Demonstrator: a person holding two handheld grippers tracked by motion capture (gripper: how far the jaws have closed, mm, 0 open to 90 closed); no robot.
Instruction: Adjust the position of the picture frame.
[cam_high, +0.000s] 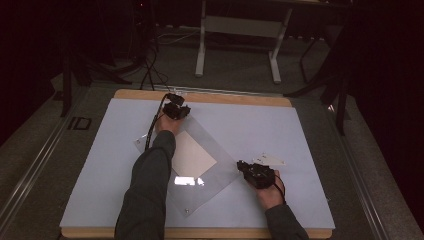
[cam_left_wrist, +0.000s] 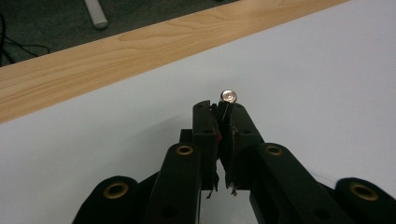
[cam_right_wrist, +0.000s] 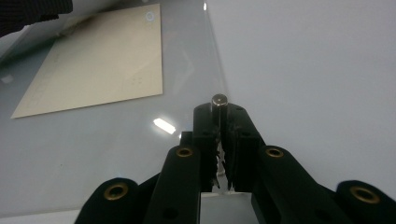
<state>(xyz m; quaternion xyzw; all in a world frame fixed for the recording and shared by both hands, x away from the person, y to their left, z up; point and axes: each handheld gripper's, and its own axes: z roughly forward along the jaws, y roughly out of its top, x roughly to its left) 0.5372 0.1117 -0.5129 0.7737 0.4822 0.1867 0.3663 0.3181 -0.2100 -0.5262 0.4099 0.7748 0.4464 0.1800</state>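
A clear plastic sheet (cam_high: 210, 172) lies at an angle on the pale-covered table (cam_high: 300, 130), and it holds one cream sheet of paper (cam_high: 192, 155) under or inside it; whether the paper is sandwiched between two layers cannot be told. The sheet carries small round metal studs at its corners: one shows free at the near corner (cam_high: 187, 211), and two more are in the grippers. The left gripper (cam_left_wrist: 223, 112) is pinched shut on a silver stud (cam_left_wrist: 229, 96) at the far corner, near the table's wooden edge (cam_left_wrist: 93, 70). The right gripper (cam_right_wrist: 223, 114) is pinched on a dark stud (cam_right_wrist: 219, 101) at the sheet's right corner. The person's left forearm (cam_high: 150, 190) hides part of the sheet in the high view. Two small pale scraps (cam_high: 269, 160) lie just beyond the right gripper, too small to identify.
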